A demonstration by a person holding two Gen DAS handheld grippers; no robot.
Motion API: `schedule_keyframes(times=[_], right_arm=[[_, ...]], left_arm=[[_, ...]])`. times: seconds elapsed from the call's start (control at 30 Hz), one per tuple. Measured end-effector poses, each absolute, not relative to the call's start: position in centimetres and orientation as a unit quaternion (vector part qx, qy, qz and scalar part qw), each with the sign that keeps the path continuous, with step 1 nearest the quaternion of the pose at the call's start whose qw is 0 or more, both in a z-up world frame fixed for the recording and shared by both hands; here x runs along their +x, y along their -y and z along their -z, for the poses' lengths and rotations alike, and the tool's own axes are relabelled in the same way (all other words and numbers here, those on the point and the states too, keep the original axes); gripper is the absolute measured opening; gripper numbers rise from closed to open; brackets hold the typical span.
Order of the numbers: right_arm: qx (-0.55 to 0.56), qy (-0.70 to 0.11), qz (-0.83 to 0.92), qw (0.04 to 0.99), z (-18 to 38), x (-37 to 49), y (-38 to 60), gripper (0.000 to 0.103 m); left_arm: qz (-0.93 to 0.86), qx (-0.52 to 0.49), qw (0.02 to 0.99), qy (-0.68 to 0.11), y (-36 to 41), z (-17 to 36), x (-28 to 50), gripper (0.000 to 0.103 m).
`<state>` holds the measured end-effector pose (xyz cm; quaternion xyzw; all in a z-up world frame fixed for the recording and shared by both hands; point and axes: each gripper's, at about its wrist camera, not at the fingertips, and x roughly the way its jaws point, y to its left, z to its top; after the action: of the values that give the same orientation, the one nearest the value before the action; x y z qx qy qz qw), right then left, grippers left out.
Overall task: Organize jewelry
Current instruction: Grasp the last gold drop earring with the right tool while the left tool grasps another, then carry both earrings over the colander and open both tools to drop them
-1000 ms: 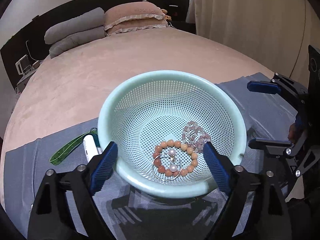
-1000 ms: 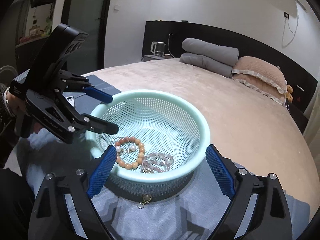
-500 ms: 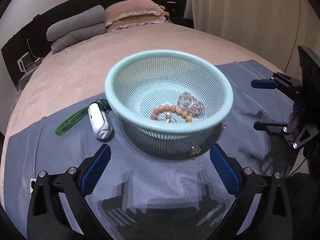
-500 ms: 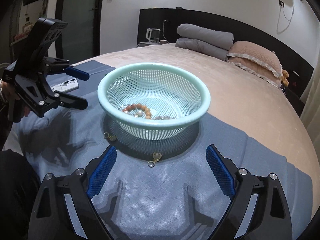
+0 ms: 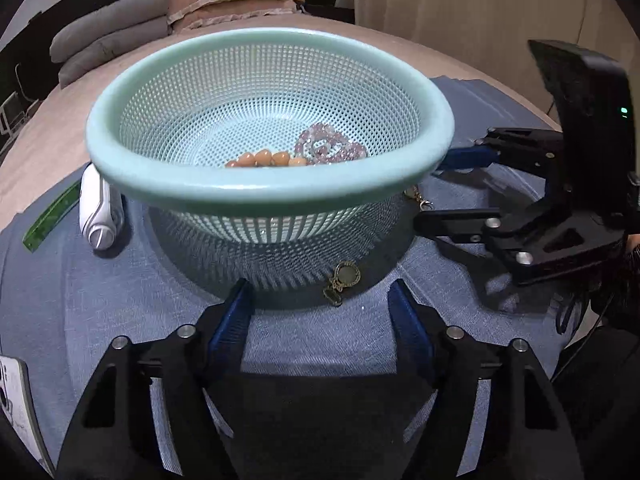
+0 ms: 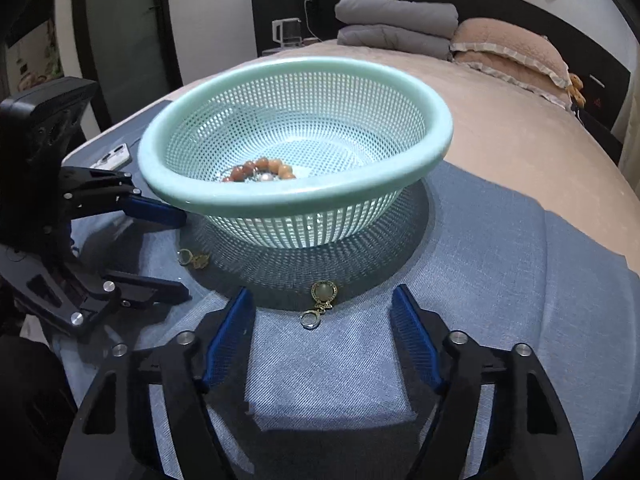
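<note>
Both tongs are now sitting lower and closer to the grey cloth [image 6: 500, 280] on the bed than half a second ago, so the green basket [image 5: 256, 196] is looking bigger in each view. Left tongs [image 5: 320, 312] and right tongs [image 6: 322, 314] are both standing open and holding nothing. Each is pointing at a small brass pendant [image 5: 342, 280] lying on the cloth just beside the basket foot, perhaps not the same one. To pick it well, the jaws should be coming down flat on both sides and closing slowly. Orange bead bracelet [image 5: 264, 159] and pink crystal bracelet [image 5: 328, 148] are already resting inside the basket. Only the right view is showing a second charm [image 6: 194, 259], and only the left view is showing the white device [image 5: 98, 210]
</note>
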<state>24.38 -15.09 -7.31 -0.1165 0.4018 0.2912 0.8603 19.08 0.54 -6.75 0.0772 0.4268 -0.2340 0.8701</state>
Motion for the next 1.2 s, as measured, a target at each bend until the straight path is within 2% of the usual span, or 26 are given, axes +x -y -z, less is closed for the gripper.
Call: schedule_keyframes(times=[0.07,0.13,0.23,0.27,0.87,1.2], right_arm=[[-0.090,-0.409,-0.269,0.867,7.7,24.7,15.1,0.054],[-0.103,-0.407,-0.265,0.868,7.7,24.4,14.7,0.035],[-0.109,-0.408,-0.267,0.866,7.8,24.0,14.2,0.021],[-0.111,-0.408,-0.268,0.866,7.8,23.8,14.0,0.013],[-0.074,-0.428,-0.261,0.862,6.2,20.9,15.7,0.013],[-0.071,-0.394,-0.267,0.877,2.1,18.7,16.8,0.013]], left_arm=[[0.236,0.065,0.868,-0.432,-0.6,6.9,19.5,0.040],[0.228,0.060,0.871,-0.431,-0.9,7.2,19.9,0.024],[0.221,0.052,0.875,-0.427,-0.9,7.4,19.5,0.018],[0.219,0.056,0.876,-0.427,-0.8,7.4,19.2,0.017],[0.239,0.059,0.861,-0.445,-0.7,5.4,14.6,0.010],[0.224,0.082,0.875,-0.422,-1.6,1.7,12.1,0.010]])
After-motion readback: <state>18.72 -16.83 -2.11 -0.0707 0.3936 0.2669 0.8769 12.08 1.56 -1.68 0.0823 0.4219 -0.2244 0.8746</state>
